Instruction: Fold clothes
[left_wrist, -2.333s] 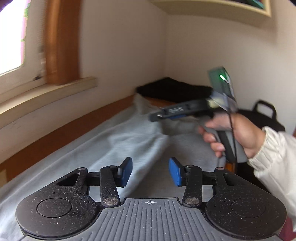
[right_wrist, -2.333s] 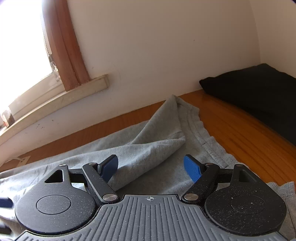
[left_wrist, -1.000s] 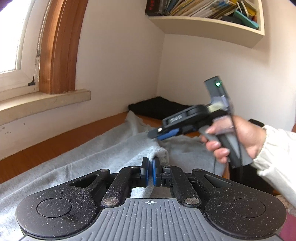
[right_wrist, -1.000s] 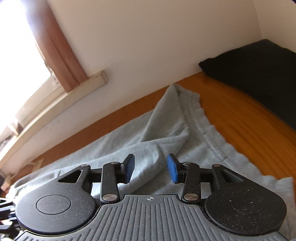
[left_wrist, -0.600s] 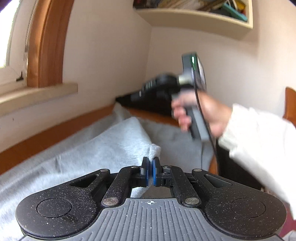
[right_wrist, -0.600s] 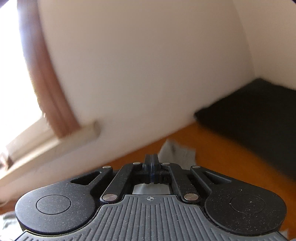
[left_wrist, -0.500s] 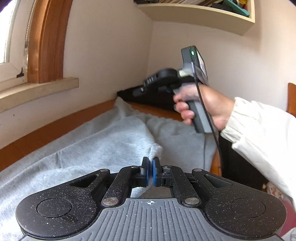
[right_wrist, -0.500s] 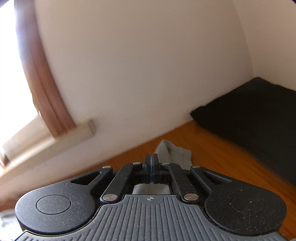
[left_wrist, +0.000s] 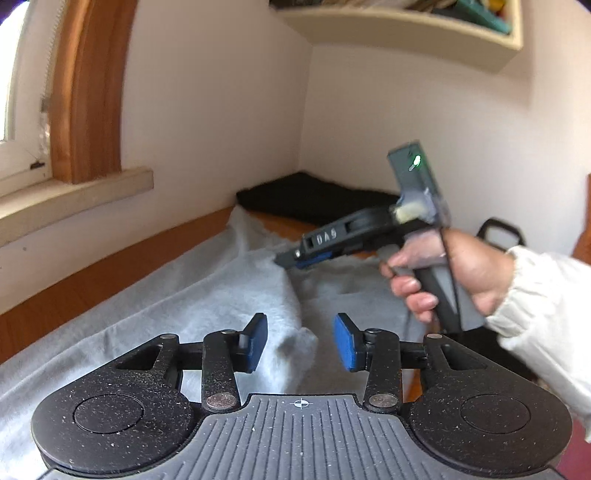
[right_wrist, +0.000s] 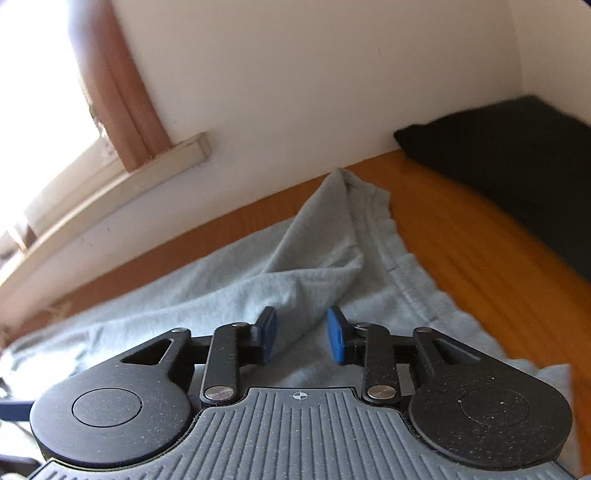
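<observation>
Nearest in the left wrist view, the left gripper (left_wrist: 300, 343) has its blue pads apart, the jaws having just been opening, and a raised fold of the grey garment (left_wrist: 207, 295) sits in the gap without either pad pressing on it, so the cloth is let go. In its own view the right gripper (right_wrist: 300, 334) is likewise parted, its jaws having just been opening, with a soft ridge of the garment (right_wrist: 295, 273) lying between and under the pads, untouched by them. The garment is spread over the orange wooden surface (right_wrist: 480, 258), its hemmed edge running along the right side and one corner peaking up toward the wall. Farther off in the left view, the person's right hand (left_wrist: 461, 273) grips the handle of the other tool (a small green light glows on top), the white sleeve (left_wrist: 543, 306) trailing behind. Beyond the garment a black folded cloth (right_wrist: 517, 155) lies in the corner, with the window sill (left_wrist: 74, 195) along the wall and a shelf (left_wrist: 406, 29) overhead.
</observation>
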